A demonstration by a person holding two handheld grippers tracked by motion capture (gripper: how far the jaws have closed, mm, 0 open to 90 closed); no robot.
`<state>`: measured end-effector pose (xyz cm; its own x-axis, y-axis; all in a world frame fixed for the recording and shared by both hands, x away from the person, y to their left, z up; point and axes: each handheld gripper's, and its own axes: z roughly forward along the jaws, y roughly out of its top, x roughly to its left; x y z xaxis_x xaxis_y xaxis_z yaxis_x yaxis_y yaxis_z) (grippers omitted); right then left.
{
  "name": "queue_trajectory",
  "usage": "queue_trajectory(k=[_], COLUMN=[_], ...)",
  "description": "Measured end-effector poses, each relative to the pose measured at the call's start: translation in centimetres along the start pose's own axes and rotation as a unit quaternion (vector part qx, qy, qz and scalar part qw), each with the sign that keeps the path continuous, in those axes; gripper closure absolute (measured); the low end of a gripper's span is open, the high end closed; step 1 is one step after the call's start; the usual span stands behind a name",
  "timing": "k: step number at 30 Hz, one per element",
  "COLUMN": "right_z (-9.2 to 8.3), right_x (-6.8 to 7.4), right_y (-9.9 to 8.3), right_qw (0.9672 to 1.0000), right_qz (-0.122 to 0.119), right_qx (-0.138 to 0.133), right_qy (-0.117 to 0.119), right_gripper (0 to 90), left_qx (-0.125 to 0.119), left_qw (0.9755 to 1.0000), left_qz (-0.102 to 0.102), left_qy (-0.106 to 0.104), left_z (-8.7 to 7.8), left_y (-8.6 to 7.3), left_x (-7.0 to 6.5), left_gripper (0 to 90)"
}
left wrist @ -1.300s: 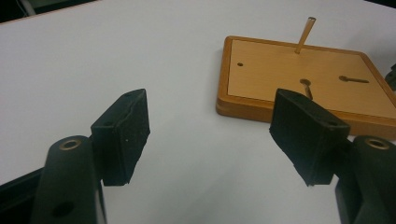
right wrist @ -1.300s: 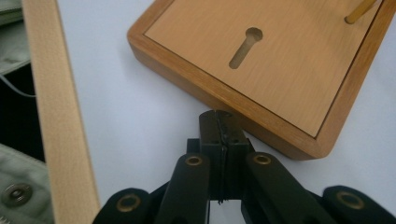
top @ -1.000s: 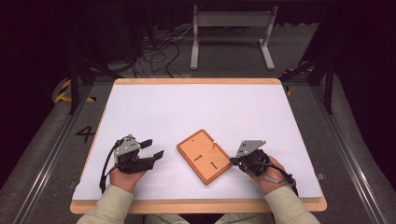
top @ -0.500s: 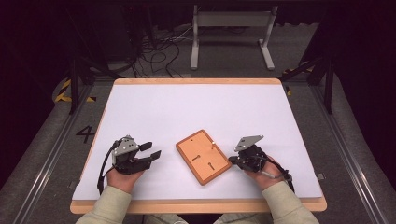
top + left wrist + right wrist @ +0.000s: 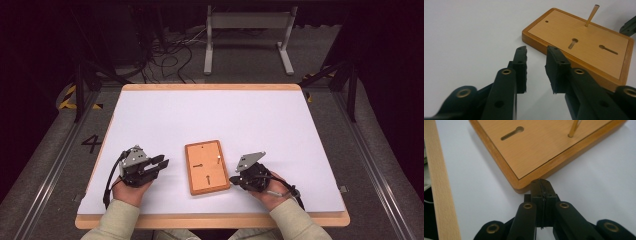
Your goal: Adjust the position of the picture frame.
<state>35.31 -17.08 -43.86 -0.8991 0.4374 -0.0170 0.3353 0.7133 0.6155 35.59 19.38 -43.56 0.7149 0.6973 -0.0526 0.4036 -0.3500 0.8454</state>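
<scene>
Since the earlier frames the board (image 5: 206, 167) had been swung from a skewed lie to nearly square with the table's (image 5: 150, 115) front edge, and the right gripper (image 5: 235, 178) had moved in against its near right corner. The right gripper's jaws were closed on nothing, tips at that corner; the left gripper (image 5: 162, 162), its jaws just narrowed around nothing, stood just left of the board. Squaring looked nearly done; the peg (image 5: 592, 15) remained upright in the board, untouched.

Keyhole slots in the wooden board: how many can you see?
2. One keyhole slot lies near the wooden board's middle; the other keyhole slot sits toward its end nearer the person. None looks hidden.
</scene>
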Motion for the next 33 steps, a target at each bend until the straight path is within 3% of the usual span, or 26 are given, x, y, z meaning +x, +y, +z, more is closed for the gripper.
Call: queue_trajectory(k=[8,13,17,18,22,26,27,33], right_z=[2.1,1.4,-0.1,-1.4,-3.2,-4.4,-4.6,-5.0], right_x=[2.0,2.0,1.5,0.9,-0.3,-1.0,-1.1,-1.2], right_y=[1.6,1.5,1.0,0.5,-0.7,-1.7,-1.8,-2.4], right_qw=[0.9992,0.9991,0.9993,0.9991,0.998,0.9965,0.9962,0.9955], right_qz=[-0.037,-0.041,-0.032,-0.019,0.009,0.03,0.033,0.039], right_qx=[0.003,0.002,-0.013,-0.023,-0.035,-0.042,-0.044,-0.044], right_qy=[0.015,0.0,-0.016,-0.029,-0.051,-0.065,-0.068,-0.074], right_gripper=[90.0,90.0,90.0,90.0,90.0,90.0,90.0,90.0], left_qx=[0.008,0.02,0.028,0.037,0.07,0.091,0.105,0.135], left_qw=[0.9998,0.9989,0.9982,0.9978,0.9957,0.9939,0.9924,0.9887], left_qz=[-0.014,-0.043,-0.052,-0.054,-0.06,-0.061,-0.063,-0.066], left_qy=[0.012,0.003,0.0,-0.002,-0.009,-0.014,-0.012,-0.001], left_z=[0.0,0.6,1.5,2.3,4.3,5.8,6.7,8.6], left_y=[0.3,0.9,1.7,2.4,3.4,4.0,4.2,4.7], left_x=[0.6,1.5,1.8,1.9,2.1,2.2,2.3,2.7], left_gripper=[87.6,89.8,89.9,89.9,89.9,89.8,89.9,89.9])
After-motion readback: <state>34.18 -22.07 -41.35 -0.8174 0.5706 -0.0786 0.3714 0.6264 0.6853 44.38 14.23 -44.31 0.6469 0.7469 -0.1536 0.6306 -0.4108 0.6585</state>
